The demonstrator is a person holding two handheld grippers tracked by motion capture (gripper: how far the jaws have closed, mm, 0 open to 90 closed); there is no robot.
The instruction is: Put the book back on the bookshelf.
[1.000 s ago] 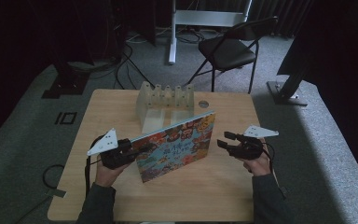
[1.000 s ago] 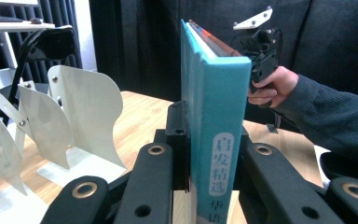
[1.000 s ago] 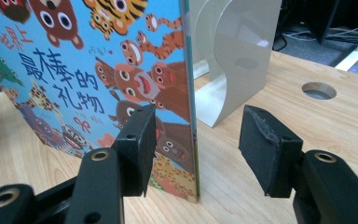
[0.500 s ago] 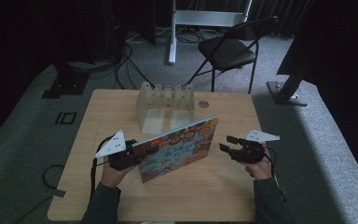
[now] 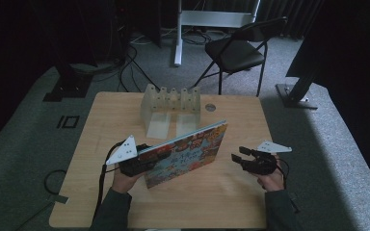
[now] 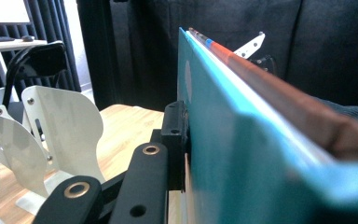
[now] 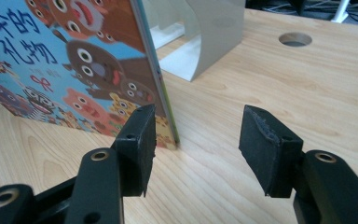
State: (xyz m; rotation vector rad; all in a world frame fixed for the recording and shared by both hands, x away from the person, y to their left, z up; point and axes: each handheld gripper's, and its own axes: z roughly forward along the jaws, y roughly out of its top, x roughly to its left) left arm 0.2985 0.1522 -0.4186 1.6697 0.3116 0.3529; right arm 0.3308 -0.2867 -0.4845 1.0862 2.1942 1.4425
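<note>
Book [image 5: 185,154] stands on its lower edge near the middle of the desk [image 5: 221,202], long axis running across from left to right, its left end clamped in the left claw [image 5: 142,161]. The right claw [image 5: 236,157] hovers empty with jaws apart just off the free right end, just in front of the white slotted rack [image 5: 170,103].

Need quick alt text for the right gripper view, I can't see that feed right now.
The right tool hangs open just above the wooden table, nothing between its jaws. Just beyond its left jaw, a colourful picture book stands upright on its lower edge, with a white rack behind it.
</note>
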